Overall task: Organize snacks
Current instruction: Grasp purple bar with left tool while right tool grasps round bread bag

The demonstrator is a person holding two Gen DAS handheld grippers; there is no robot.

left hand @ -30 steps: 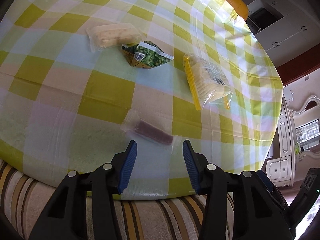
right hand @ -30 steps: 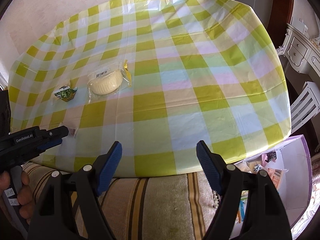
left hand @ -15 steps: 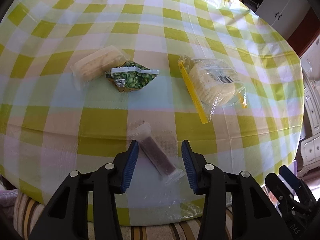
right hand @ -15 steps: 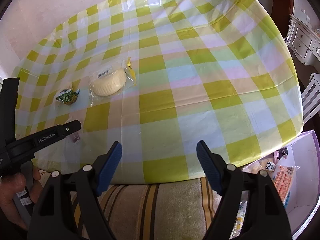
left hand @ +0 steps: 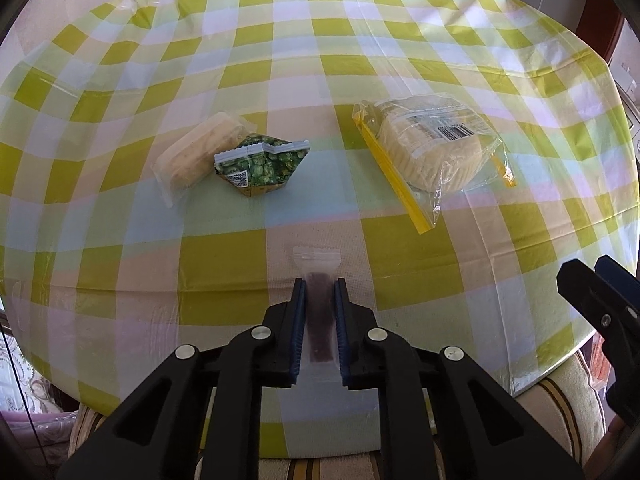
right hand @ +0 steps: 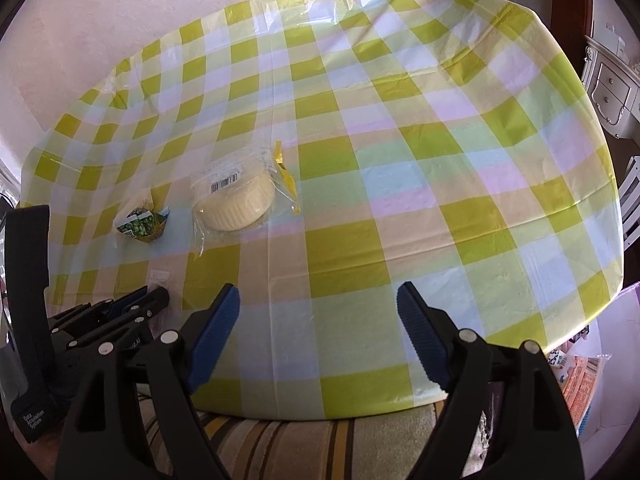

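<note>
L tool (left hand: pixel 317 282) was clamped on dark snack bar (left hand: pixel 319 320) on tabletop (left hand: pixel 120 240); R tool (right hand: pixel 318 300) gaped, jaws widening, nothing between.

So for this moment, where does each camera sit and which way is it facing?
Left wrist: rides on the left tongs, looking steeply down at the near edge of the checked table; its own fingers are shut on a dark snack bar, and the right tongs' tip shows at the right edge.
Right wrist: rides on the right tongs, looking down across the table; its own jaws are opening on nothing, with the left tongs at lower left.
Shared: the table, the bagged round crackers and the green pea packet.
</note>
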